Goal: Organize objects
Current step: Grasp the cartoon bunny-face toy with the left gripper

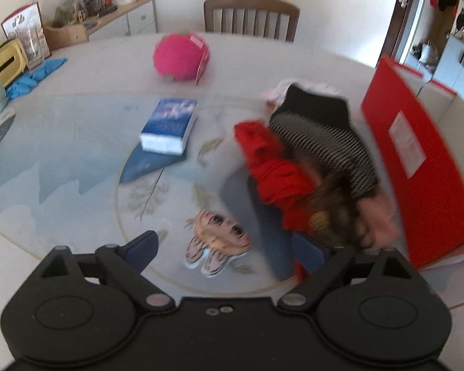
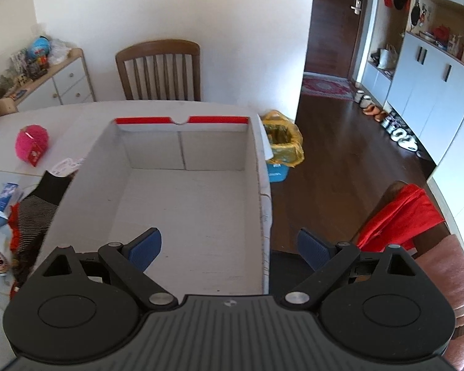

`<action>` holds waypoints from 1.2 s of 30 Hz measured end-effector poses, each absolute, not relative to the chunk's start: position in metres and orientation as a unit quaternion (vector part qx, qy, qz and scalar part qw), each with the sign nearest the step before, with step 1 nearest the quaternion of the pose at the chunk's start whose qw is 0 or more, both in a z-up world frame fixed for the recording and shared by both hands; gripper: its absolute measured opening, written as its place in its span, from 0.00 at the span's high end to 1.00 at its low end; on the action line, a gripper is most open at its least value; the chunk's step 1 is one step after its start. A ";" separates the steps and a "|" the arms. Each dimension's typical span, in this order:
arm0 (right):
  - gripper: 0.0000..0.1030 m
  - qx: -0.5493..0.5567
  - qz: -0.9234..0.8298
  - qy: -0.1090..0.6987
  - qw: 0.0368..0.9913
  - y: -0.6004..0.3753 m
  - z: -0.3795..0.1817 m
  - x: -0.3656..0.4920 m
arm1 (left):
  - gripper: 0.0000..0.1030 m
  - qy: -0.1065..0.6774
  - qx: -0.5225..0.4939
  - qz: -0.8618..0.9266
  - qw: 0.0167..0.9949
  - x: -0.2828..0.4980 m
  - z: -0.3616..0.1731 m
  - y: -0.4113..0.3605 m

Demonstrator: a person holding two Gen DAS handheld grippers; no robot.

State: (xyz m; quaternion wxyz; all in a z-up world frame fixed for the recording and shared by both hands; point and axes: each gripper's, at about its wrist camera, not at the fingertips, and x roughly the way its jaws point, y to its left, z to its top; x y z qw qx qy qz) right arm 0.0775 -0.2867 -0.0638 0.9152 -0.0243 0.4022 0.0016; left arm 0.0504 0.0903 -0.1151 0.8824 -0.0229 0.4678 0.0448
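Red-sided cardboard box (image 2: pixel 188 216) fills centre of right wrist view, inside bare; in left wrist view same box stands at right edge. Right gripper (image 2: pixel 229 249) over box's near right corner, jaws wide, nothing between pads. Left gripper (image 1: pixel 232 247) wide too, blue left pad at lower left, right pad hidden behind clothes pile (image 1: pixel 309 167): red cloth, striped black-white garment, pink piece, just left of box. Tiger-face slippers (image 1: pixel 216 244) between fingers, lower centre. Blue book (image 1: pixel 170 125) mid-left on table (image 1: pixel 77 71); pink plush (image 1: pixel 181 57) upper centre.
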 end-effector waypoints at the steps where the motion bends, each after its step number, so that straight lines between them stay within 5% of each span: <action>1: 0.07 -0.024 -0.001 0.405 0.914 -0.288 -0.065 0.079 | 0.12 0.471 -0.023 0.046 0.881 0.051 -0.120 0.092; 22: 0.17 -0.017 -0.032 0.459 0.888 -0.304 -0.095 0.107 | 0.53 0.438 0.003 0.020 0.899 0.057 -0.147 0.097; 33: 0.67 -0.010 -0.039 0.481 0.876 -0.311 -0.104 0.108 | 0.55 0.426 -0.013 0.043 0.903 0.050 -0.142 0.104; 36: 0.70 -0.008 -0.036 0.484 0.874 -0.312 -0.104 0.103 | 0.56 0.424 -0.014 0.048 0.904 0.049 -0.140 0.104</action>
